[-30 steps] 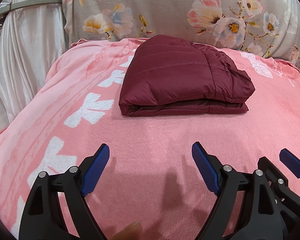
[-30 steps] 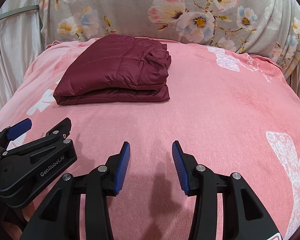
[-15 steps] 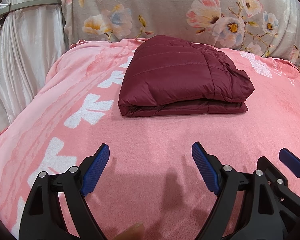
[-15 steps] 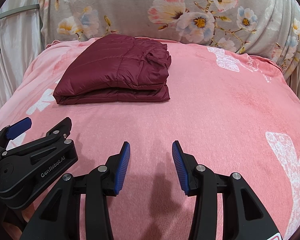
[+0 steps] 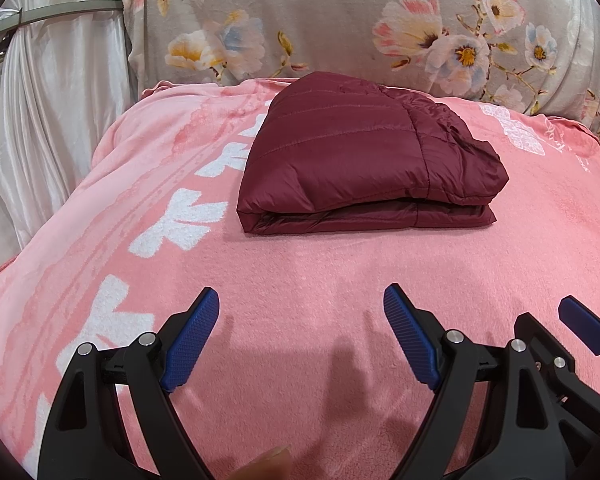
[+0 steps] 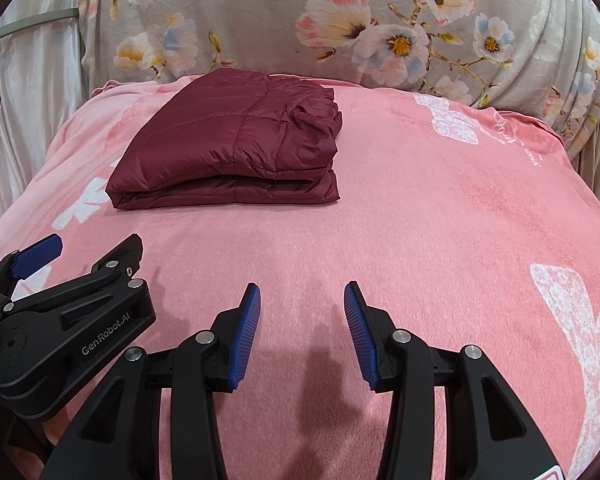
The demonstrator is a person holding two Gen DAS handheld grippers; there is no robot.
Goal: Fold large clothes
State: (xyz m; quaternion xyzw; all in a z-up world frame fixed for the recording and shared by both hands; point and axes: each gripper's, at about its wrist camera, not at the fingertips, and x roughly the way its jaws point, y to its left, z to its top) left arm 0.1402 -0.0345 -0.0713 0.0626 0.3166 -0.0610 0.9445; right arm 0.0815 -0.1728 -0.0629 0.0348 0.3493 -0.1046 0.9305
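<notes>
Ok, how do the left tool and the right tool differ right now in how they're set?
The left tool has its jaws spread wide; the right tool has them about half as far apart. In its own camera view the left tool points almost at the folded maroon jacket, while from the right tool the jacket lies ahead and off to the left. Both are empty, open, and hover over the pink blanket, short of the jacket.

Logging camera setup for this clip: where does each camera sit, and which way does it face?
Left wrist: on the left gripper, angled down over the pink blanket toward the folded maroon jacket; own jaws wide, empty; a fingertip at the bottom edge.
Right wrist: on the right gripper, same heading; narrower empty jaws.
Shared: jacket, blanket, floral cushion; each sees the other gripper beside it.
</notes>
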